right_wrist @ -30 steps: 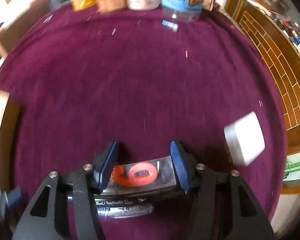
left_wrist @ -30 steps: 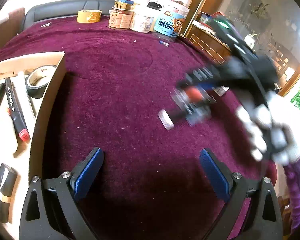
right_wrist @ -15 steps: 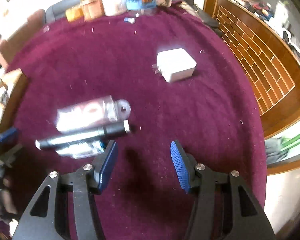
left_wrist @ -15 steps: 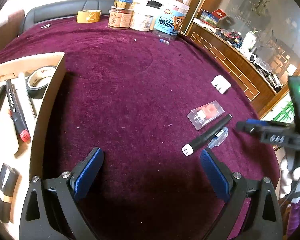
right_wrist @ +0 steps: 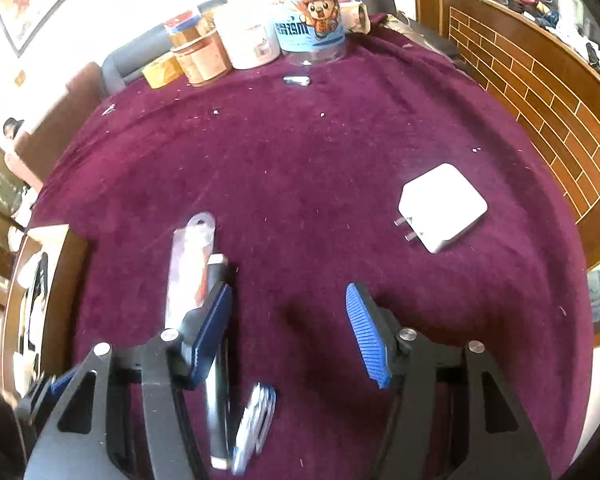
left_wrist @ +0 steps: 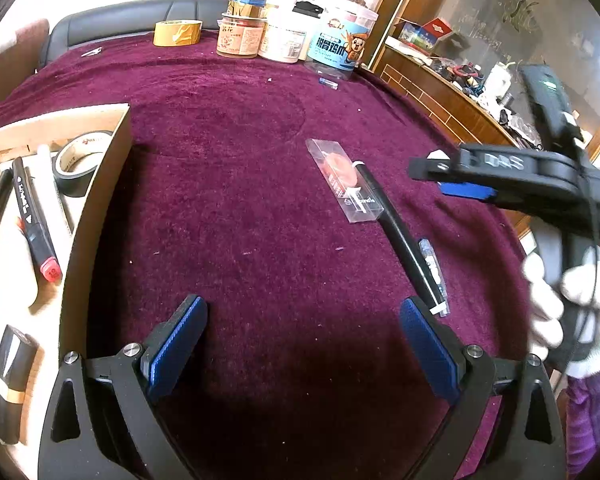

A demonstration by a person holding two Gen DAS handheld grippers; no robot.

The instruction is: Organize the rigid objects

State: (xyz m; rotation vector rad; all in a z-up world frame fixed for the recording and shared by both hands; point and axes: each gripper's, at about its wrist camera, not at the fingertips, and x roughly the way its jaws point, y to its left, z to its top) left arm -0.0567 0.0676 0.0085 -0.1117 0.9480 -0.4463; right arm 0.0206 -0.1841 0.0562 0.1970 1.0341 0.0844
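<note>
A clear packet (left_wrist: 342,178) with a red ring inside lies mid-frame in the left view on the maroon counter (left_wrist: 228,208), touching a black pen (left_wrist: 400,236) with a small clear tube (left_wrist: 432,272) beside it, bare cloth all round. The white charger (right_wrist: 442,206) sits apart at right in the right view, near the counter's edge. The left tool (left_wrist: 304,344) gapes wide and empty beside the cardboard box (left_wrist: 96,184) at left; the right tool (right_wrist: 288,328) is opening over bare cloth, nothing between its pads.

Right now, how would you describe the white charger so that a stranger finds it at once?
Start at the purple tablecloth, then go to its right side near the brick-patterned wooden counter. The white charger lies there alone, apart from the pens: a flat square block with two metal prongs.
</note>
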